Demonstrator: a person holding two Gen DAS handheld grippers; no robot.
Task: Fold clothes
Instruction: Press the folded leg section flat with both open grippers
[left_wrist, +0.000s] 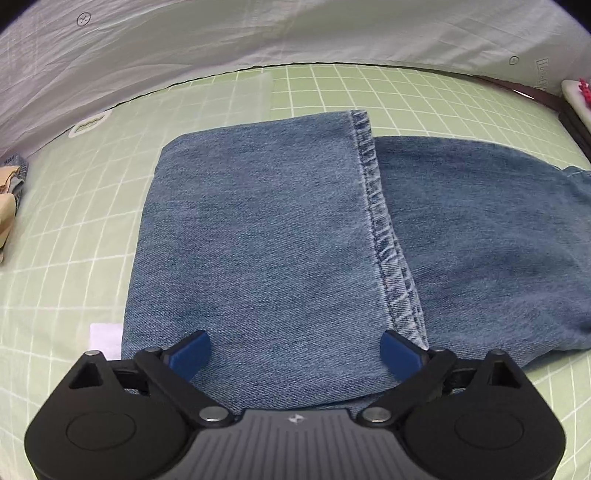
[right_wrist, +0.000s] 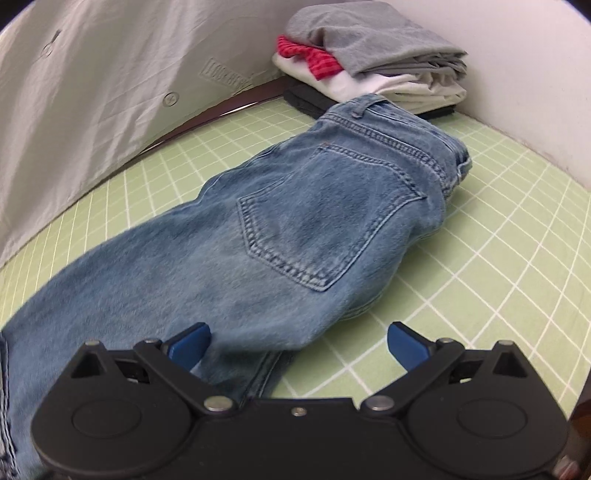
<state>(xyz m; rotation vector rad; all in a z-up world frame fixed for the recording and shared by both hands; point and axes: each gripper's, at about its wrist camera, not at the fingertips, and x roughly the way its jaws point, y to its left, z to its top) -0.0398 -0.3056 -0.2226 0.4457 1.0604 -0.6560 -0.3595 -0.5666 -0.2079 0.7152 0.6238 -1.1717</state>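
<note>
A pair of blue jeans lies on the green grid mat. In the left wrist view the leg end is folded back over the rest, its stitched hem running down the middle. My left gripper is open, its blue pads either side of the folded leg's near edge, holding nothing. In the right wrist view the jeans show the seat with a back pocket and the waistband at the far end. My right gripper is open over the near edge of the seat, empty.
A stack of folded clothes, grey on top over red and white, sits at the mat's far corner by the white wall. A wrinkled white sheet backs the mat. Beige and denim cloth lies at the left edge. A white patch lies on the mat.
</note>
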